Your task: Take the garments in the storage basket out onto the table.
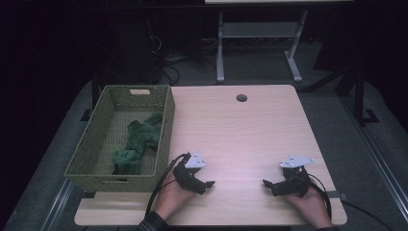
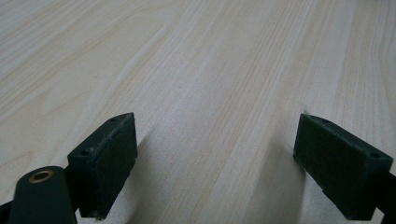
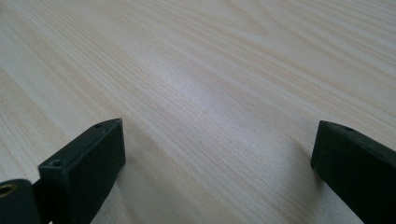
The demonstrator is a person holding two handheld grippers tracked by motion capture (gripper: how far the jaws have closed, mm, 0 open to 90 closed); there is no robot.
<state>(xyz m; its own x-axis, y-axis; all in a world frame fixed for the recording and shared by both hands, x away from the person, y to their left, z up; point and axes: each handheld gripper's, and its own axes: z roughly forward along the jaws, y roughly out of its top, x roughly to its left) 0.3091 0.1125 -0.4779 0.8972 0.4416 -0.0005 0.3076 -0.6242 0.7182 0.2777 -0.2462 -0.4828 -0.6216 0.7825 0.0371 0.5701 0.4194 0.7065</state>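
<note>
My left gripper [image 1: 207,185] rests low on the wooden table [image 1: 240,130] near its front edge, pointing right toward the middle. Its jaws stand wide apart in the left gripper view [image 2: 215,158], with bare wood between them. My right gripper [image 1: 266,184] lies at the front right, pointing left toward the other one. In the right gripper view [image 3: 219,163] its jaws are also spread wide over bare tabletop. A woven basket [image 1: 86,159] at the table's left holds a crumpled green cloth [image 1: 137,144].
A round cable hole [image 1: 241,98] sits near the table's far edge. Cables trail from both grippers off the front edge. Beyond the table stand a grey metal frame [image 1: 255,43] and dark floor.
</note>
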